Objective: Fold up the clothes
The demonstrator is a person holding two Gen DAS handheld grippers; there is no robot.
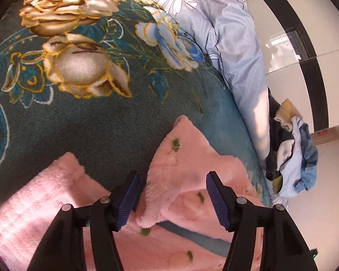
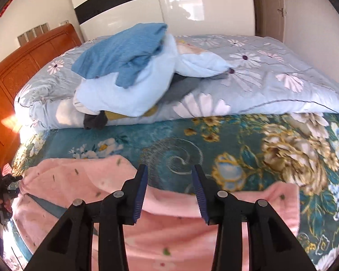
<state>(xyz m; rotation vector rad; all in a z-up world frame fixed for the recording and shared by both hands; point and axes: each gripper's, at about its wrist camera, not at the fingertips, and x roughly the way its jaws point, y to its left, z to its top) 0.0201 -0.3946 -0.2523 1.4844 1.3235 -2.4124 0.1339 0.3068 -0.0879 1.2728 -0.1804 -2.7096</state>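
Left wrist view: the left gripper (image 1: 173, 199) stands with its jaws apart, well spread. A raised fold of the pink garment (image 1: 180, 164) pokes up between the blue pads (image 1: 128, 201), but neither pad presses on it; the left-hand pad sits just beside the fold's edge and the right-hand one is clear of it. The garment is fluffy, with small green specks, and spreads out under and ahead of the gripper, over the teal blanket (image 1: 101, 117) with its gold flowers. Another flap of the garment lies to the left of the gripper. Beyond the blanket, far from the gripper, a pale blue quilt (image 1: 235, 45) runs along the edge, with a heap of clothes (image 1: 291, 149) on its far side.

Right wrist view: the right gripper (image 2: 170, 194) also has its jaws apart, though less widely. Nothing is between them; only the blanket (image 2: 226, 140) shows in the gap. The garment (image 2: 169, 232) lies flat below the gripper, its upper edge passing just under the fingertips, with flaps reaching out to both sides. The quilt (image 2: 271, 85) lies beyond the blanket, bearing the heap (image 2: 128, 72) of blue and white clothes. At the far left edge, by the garment's corner, something dark shows, too small to make out.
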